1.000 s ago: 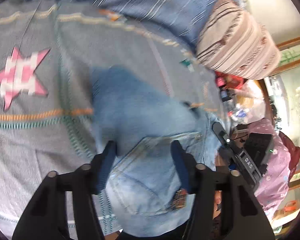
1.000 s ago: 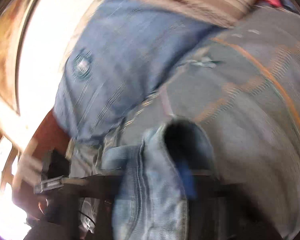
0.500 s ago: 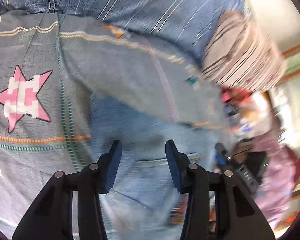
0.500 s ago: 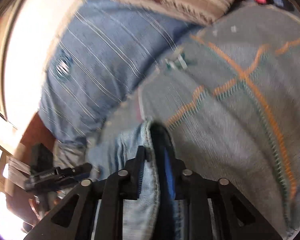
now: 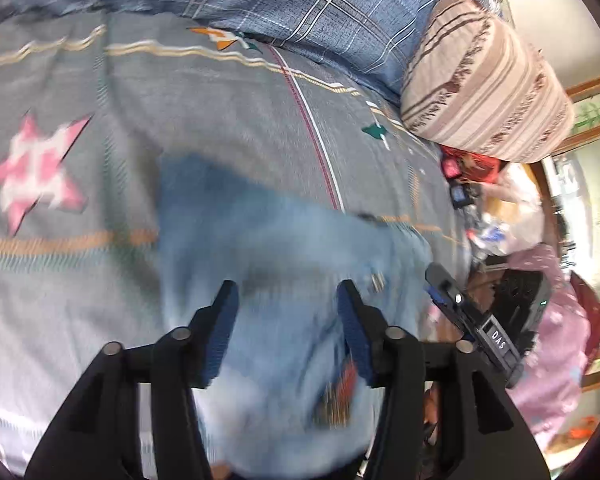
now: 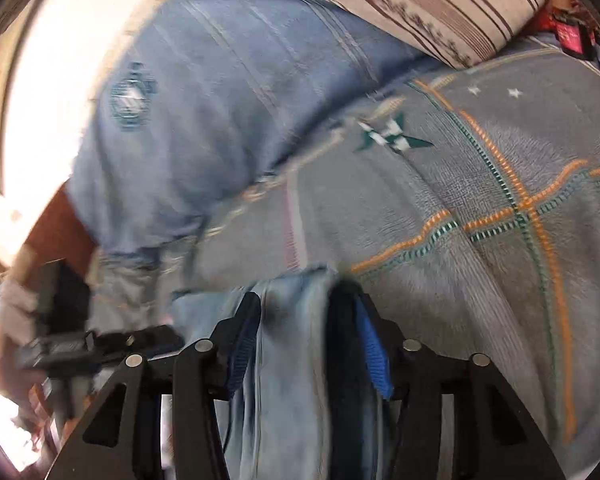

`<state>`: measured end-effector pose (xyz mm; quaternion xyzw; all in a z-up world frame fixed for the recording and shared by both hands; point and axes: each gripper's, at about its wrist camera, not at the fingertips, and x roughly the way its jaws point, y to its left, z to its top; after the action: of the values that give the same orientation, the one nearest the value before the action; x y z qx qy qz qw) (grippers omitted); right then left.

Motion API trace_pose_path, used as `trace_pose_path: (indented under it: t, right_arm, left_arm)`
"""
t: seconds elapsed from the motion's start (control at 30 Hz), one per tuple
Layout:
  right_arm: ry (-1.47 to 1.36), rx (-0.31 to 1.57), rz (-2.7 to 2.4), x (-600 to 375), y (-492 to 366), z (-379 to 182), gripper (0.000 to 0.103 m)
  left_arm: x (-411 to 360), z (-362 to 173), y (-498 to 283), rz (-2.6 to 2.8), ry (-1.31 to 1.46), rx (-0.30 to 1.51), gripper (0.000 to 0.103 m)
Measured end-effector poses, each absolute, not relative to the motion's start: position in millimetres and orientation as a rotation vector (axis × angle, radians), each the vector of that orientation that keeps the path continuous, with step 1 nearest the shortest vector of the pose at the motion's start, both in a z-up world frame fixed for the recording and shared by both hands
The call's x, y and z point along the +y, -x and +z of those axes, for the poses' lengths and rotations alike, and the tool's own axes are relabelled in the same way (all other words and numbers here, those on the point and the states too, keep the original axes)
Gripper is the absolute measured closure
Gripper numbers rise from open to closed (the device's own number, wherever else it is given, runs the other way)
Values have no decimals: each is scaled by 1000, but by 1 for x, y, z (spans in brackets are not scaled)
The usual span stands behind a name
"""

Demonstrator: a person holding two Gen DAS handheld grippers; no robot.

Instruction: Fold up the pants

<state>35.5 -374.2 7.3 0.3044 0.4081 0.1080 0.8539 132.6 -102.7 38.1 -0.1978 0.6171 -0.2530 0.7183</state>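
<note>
Right now I have the pants lying on the bed, a pale blue denim heap on the grey patterned blanket, with the waistband end and its pocket nearest me. My left gripper hovers just over the denim with its jaws spread wide and nothing between them; whether the blue pads actually touch the cloth I cannot tell, since the fabric is blurred. My right gripper has a thick bunched edge of the jeans standing up between its fingers; the pads sit on either side of that fold, though they look only partly drawn in, so I judge it a loose pinch more than a hard clamp. I take this to be the middle of a fold, with one edge lifted on the right and the left side not yet gripping. Next I would want the left gripper down on the matching edge of the waist so both corners travel together, then carry them across towards the far end near the striped pillow, keeping the layers flat instead of dragging them
</note>
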Motion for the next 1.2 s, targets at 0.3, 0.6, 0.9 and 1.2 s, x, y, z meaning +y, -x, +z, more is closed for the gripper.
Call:
trace_pose_path:
  t: [0.3,0.6,0.9,1.2]
  right_arm:
    - [-553,964,368,-339,43,4,91]
    - [-471,969,209,-346,52,-20,92]
    - [-578,780,199,-365,49,41,66]
    - [-444,893,220,-330,-24,12,67]
  left_arm:
    - [-96,-7,-47,-633,544,1542,30]
    - [-118,-10,-35,-623,375,1518,30]
    - [-92,32,-59,-623,473,1353,30]
    - [-132,-2,-89,-498,330,1359,29]
